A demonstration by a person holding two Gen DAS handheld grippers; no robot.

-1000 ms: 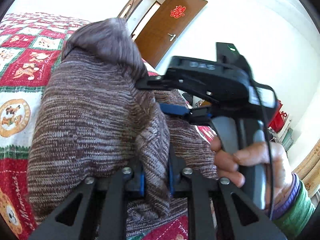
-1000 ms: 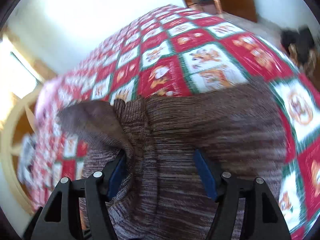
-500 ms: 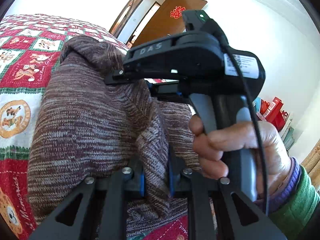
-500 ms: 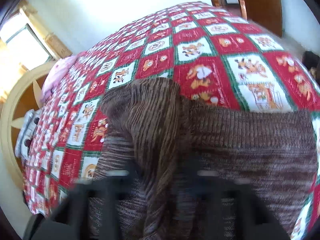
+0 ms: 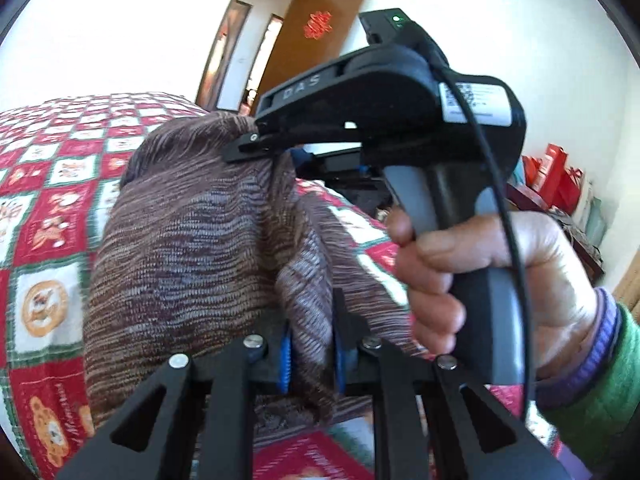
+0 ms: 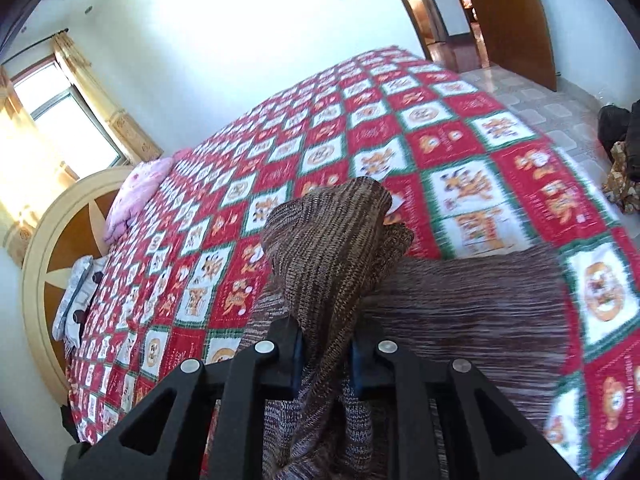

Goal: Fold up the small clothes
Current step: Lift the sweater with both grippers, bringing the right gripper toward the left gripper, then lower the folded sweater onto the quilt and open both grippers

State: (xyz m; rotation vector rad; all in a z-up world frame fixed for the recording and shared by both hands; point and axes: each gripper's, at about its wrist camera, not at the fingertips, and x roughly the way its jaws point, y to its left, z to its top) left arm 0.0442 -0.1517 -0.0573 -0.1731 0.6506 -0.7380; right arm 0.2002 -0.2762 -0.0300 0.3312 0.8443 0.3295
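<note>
**Sweater pinched at two points and coming up off the bed**

The sweater [image 5: 192, 248], a small brown-and-grey marled knit, is partly raised off the bed [image 6: 460, 152], which wears a red, white and green quilt printed with bears. The rest of the knit lies spread on the quilt toward 3 o'clock in the right wrist view.

What has changed is the right side. A second ago the right tongs [image 6: 324, 354] stood wide with the fabric loose between their blue pads; their jaws have just been closing and now clamp a bunched ridge of knit, which rises in a peak ahead of them toward 12 o'clock. The left tongs [image 5: 310, 354] have tightened a little as well and grip a fold of the same garment. In the left wrist view the right tool has climbed from the middle of the frame to about 1 o'clock, held by the person's right hand [image 5: 492, 280], with a green cuff at 4 o'clock, and cloth hangs from its tip.

My reading: with both pinches made, the garment is ready to be carried over for a fold, and no fold is laid yet.

Readable writing is scarce: "DAS" is moulded on the right tool's body, a white sticker beside it is too small to read, and a red paper ornament hangs on the door [image 5: 316, 36].
</note>
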